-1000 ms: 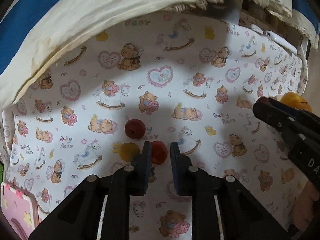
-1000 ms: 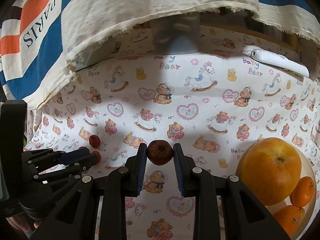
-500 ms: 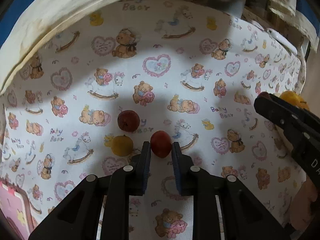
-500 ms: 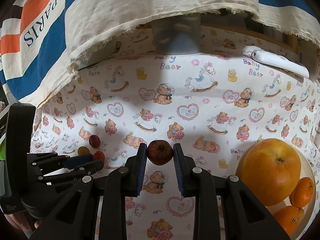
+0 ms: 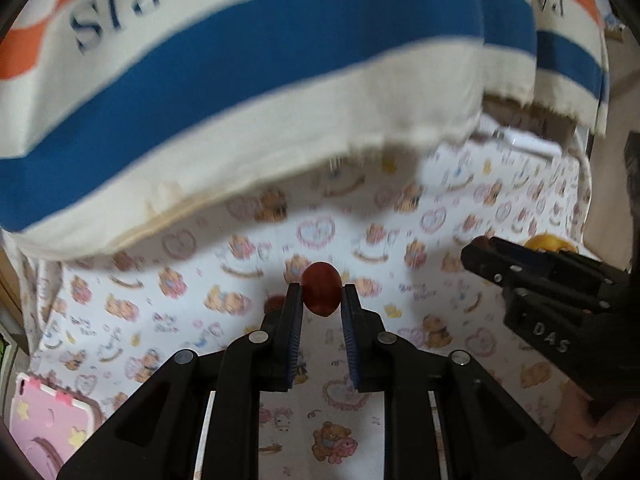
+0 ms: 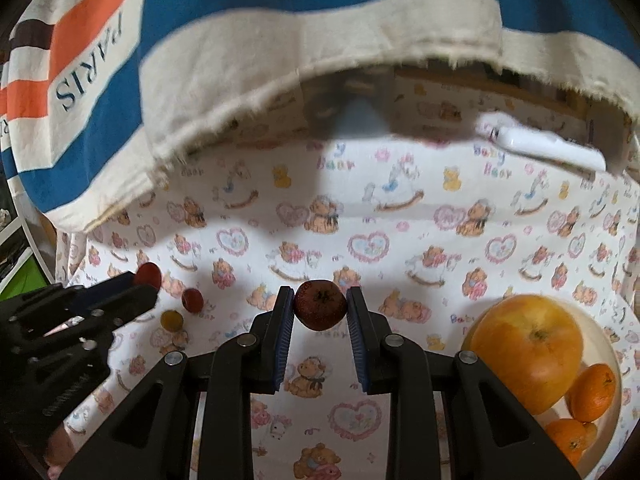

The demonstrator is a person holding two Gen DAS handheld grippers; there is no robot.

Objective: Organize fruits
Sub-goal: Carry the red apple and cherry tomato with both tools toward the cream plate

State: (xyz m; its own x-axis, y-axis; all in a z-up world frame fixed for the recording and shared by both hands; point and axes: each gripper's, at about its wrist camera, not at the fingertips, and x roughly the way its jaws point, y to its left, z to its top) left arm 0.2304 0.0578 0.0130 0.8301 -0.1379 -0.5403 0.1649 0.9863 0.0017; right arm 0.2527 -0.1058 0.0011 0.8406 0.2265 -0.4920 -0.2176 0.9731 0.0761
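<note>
While a striped cloth (image 6: 248, 80) printed with "PARIS" hangs low over the far side of the table (image 6: 400, 208) and hides what lies behind it, both tools hold small fruit above the teddy-bear tablecloth. The left gripper (image 5: 320, 300) has its fingers closed on a small red fruit (image 5: 321, 293), lifted clear of the cloth. The right gripper (image 6: 320, 308) pinches a darker, rougher red-brown fruit (image 6: 320, 310) between its fingers. On the cloth to the left, a loose red fruit (image 6: 192, 300) and a yellow one (image 6: 172, 319) lie near each other, just beside the left tool. At the right edge a bowl (image 6: 618, 364) holds a large orange fruit (image 6: 528, 352) and smaller mandarins (image 6: 592, 392). A white remote-like object (image 6: 548, 146) rests at the far right under the cloth's hem. A pink case (image 5: 44, 420) sits at the near left corner.
</note>
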